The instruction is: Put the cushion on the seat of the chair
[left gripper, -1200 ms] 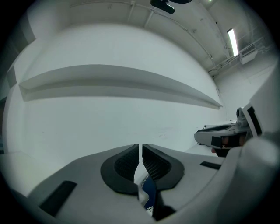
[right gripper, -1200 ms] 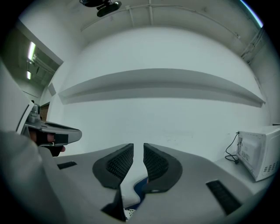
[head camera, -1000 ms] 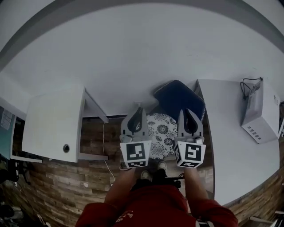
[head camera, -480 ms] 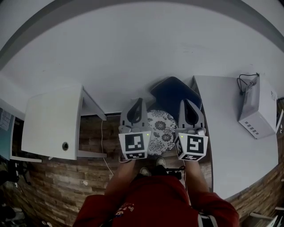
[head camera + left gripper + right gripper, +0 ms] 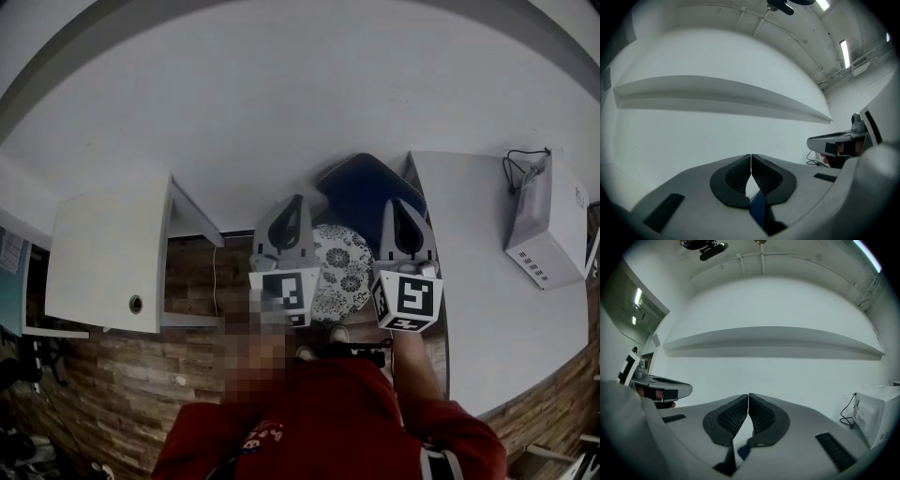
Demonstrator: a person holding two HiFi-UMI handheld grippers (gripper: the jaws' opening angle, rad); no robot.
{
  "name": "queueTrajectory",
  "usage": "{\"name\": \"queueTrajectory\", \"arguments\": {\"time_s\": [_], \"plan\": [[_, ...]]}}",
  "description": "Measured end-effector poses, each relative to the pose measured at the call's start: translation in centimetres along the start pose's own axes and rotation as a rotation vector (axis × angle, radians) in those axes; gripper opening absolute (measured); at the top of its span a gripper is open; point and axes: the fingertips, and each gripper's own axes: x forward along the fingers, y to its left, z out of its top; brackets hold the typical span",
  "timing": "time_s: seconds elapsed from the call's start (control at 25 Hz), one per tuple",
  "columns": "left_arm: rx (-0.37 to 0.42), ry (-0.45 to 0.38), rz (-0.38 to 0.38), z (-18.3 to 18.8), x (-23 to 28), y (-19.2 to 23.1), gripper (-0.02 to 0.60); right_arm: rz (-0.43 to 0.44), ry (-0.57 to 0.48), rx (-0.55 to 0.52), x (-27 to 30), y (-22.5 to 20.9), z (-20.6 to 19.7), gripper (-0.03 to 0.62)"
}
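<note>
Hanging between both tongs, the white flower-printed cushion with blue edging (image 5: 339, 277) is pinched at its left edge by the left gripper (image 5: 751, 160) and at its right by the right gripper (image 5: 748, 399), each closed tight on fabric. The dark blue padded chair seat (image 5: 367, 192) lies just beyond its far edge, slightly nearer the right gripper, so I judge the move to be forward and down.

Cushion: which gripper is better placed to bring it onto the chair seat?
Right. Both are shut on the cushion, but the right gripper seems over the blue chair; the left gripper hangs beside it.
</note>
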Motion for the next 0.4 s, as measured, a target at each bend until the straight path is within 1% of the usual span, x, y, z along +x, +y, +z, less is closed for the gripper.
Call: {"name": "queueTrajectory", "arguments": {"time_s": [0.2,0.4], "plan": [[0.012,-0.002,-0.019,0.2,0.8,-0.7,0.029,0.003,0.005,-0.009,0.5,-0.6,-0.1,0.031],[0.008,-0.009,-0.012,0.2,1.8,-1.1,0.029,-0.001,0.002,0.005,1.1,-1.7,-0.6,0.031]]}}
